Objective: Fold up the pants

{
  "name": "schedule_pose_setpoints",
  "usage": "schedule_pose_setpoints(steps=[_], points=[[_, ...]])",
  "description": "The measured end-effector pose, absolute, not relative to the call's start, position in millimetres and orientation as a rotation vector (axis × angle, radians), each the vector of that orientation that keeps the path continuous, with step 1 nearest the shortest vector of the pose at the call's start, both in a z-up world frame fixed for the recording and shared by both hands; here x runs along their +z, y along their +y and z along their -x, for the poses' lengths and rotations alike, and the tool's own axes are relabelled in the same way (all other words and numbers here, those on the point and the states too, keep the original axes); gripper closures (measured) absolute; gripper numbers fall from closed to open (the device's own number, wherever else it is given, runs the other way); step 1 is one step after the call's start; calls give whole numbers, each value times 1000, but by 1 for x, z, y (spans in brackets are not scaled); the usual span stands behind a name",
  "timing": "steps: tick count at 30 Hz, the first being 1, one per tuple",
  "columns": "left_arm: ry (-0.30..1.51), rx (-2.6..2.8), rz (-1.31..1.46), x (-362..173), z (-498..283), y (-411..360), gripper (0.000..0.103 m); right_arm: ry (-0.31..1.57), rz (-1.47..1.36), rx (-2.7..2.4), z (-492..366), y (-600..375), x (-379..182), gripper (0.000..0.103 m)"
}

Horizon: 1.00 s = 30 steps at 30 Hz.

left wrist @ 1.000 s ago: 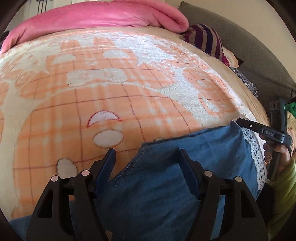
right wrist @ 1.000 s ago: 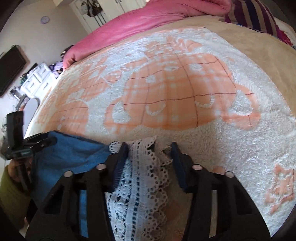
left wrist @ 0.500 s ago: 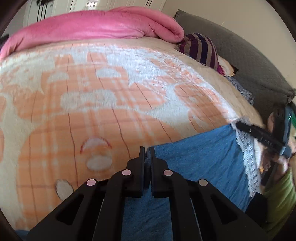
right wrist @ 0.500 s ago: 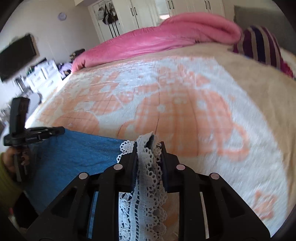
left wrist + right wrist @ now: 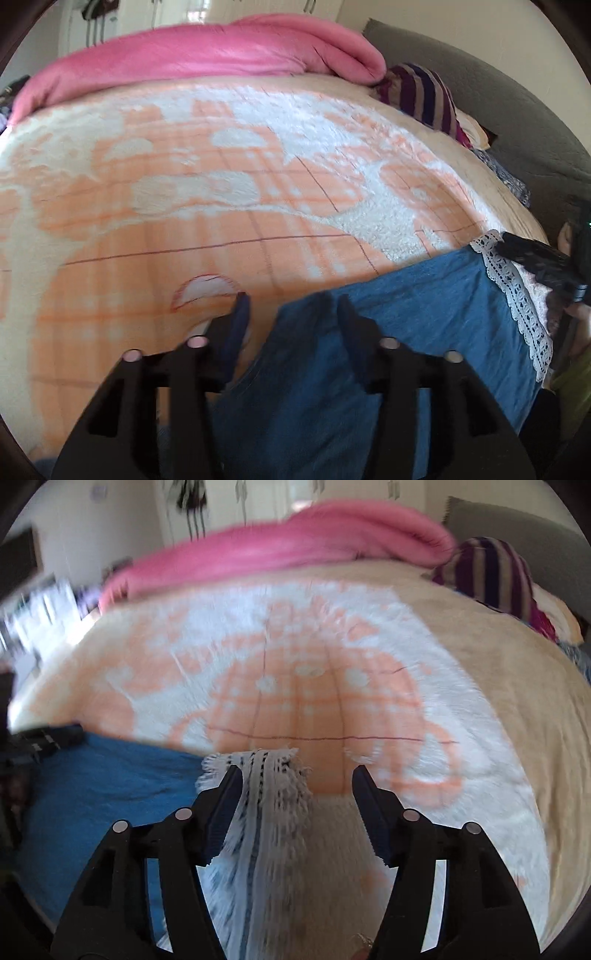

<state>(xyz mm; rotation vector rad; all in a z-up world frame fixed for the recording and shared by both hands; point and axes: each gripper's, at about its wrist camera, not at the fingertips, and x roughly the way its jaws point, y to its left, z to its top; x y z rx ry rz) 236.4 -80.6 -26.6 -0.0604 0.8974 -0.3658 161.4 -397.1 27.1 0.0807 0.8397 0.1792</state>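
Blue pants [image 5: 388, 350] with a white lace hem [image 5: 517, 299] lie on the orange and white bed blanket [image 5: 184, 221]. My left gripper [image 5: 291, 306] is open over the pants' near left corner, with blue cloth between its jaws. My right gripper [image 5: 295, 775] is open over the lace hem [image 5: 266, 794], which lies loose between its jaws beside the blue cloth [image 5: 110, 782]. The right gripper also shows at the right edge of the left wrist view [image 5: 535, 262]. The left gripper shows at the left edge of the right wrist view [image 5: 44, 738].
A rolled pink duvet [image 5: 203, 51] lies along the far side of the bed. A striped purple pillow [image 5: 424, 96] and a grey headboard [image 5: 517, 129] are at the right. Wardrobes and furniture stand beyond the bed [image 5: 37, 598].
Both grippers were shut on the pants half a second ago. Both have opened and let go, and the cloth has dropped onto the blanket.
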Motion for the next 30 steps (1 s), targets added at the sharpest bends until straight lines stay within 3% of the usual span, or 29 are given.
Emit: schedule_pose_setpoints(steps=[5, 10, 16, 17, 18, 24, 30], points=[[813, -349, 91, 0, -176, -53, 42, 838, -198, 198, -97, -421, 39, 48], [812, -317, 78, -8, -107, -30, 42, 942, -294, 241, -42, -424, 19, 53], [873, -227, 3, -24, -82, -17, 42, 980, -316, 241, -33, -416, 10, 58], [871, -225, 16, -25, -81, -13, 42, 993, -310, 249, -35, -412, 9, 61], [871, -219, 25, -25, -81, -11, 42, 1010, -294, 256, -36, -408, 6, 70], [885, -204, 17, -30, -80, -10, 42, 1015, -150, 266, -26, -394, 12, 91], [889, -208, 23, -33, -82, -7, 42, 1027, -157, 247, -18, -399, 2, 90]])
